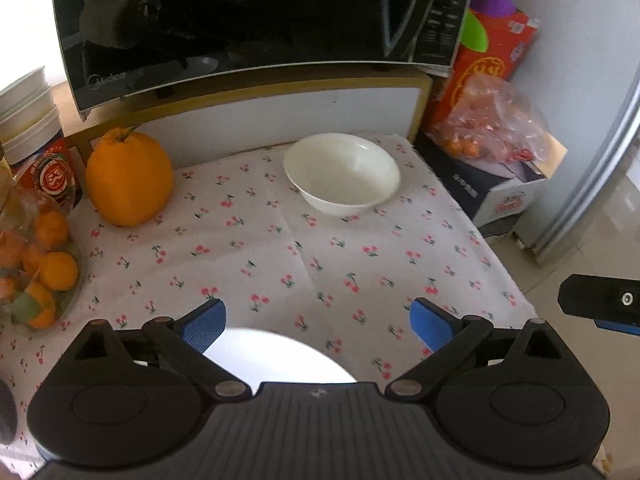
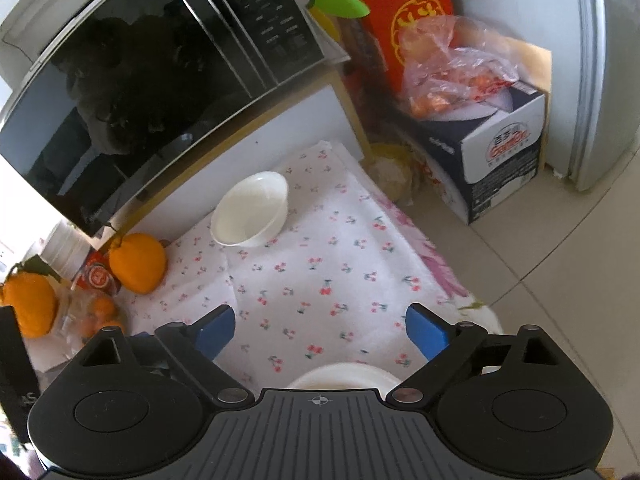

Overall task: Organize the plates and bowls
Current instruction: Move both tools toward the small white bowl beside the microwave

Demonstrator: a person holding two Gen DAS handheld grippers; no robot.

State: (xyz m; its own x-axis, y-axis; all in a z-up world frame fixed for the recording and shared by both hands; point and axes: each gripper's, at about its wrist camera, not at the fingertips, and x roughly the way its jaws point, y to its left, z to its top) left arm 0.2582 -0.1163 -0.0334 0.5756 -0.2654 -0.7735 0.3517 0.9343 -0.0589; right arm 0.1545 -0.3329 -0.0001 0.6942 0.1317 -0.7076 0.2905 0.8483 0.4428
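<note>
Left wrist view, nearest: your left gripper [image 1: 318,326] stands spread wide, nothing between its blue pads [image 1: 206,326]. Directly beneath it a white plate [image 1: 280,356] lies flat on the cherry-print cloth [image 1: 280,256], partly hidden by the gripper body.

Right wrist view, nearest: your right gripper [image 2: 320,330] is likewise spread and empty. A second white dish [image 2: 344,376] shows just below its jaws at the table's near edge; whether plate or shallow bowl cannot be told.

Middle ground: bare cloth, no crockery on it.

Far side: one white bowl [image 1: 342,174] stands upright and empty near the cloth's back right corner, just in front of the shelf that carries the microwave [image 1: 256,20].

Clutter: large orange fruit [image 1: 128,178] at the back left, a bag of small oranges [image 1: 38,264] at the left edge, boxes [image 2: 502,148] on the floor to the right.

Step in hand: by my judgement, between grasps; both tools free, the pieces well apart and not yet gathered.

Next move: you must pick one piece, most likely the far bowl. Reach across the open cloth, set one pad inside the rim and one outside, then close.

Caution: keep clear of the microwave's overhang.
</note>
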